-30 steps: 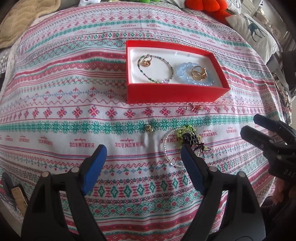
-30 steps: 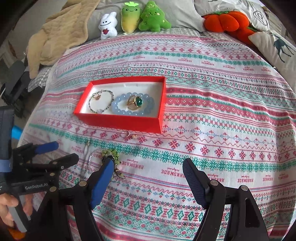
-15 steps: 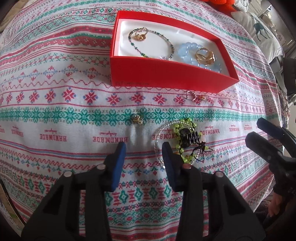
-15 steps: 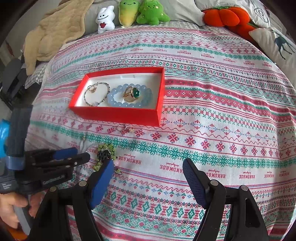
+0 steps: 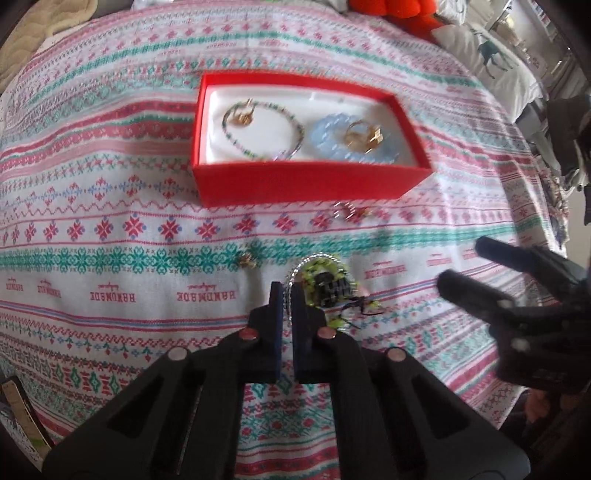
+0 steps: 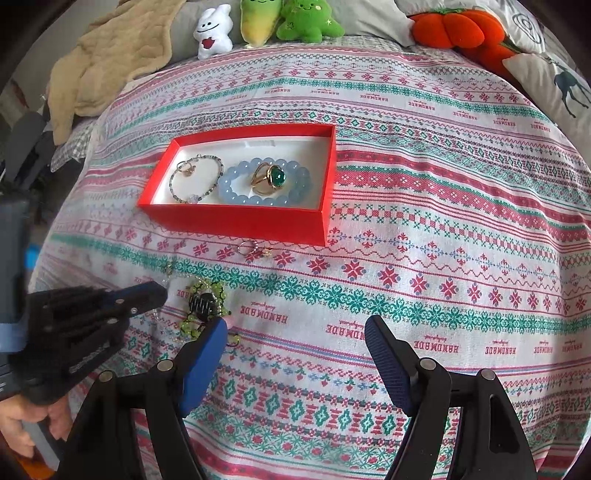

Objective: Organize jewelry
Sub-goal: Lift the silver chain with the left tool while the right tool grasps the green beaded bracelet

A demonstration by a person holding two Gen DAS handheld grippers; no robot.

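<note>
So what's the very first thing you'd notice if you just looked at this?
The bright red box in the middle of the patterned bedspread, with a blue bead bracelet and a green-stone gold ring inside. Next, the soft toys lined up at the far edge, and the orange plush pumpkin to their right.
</note>
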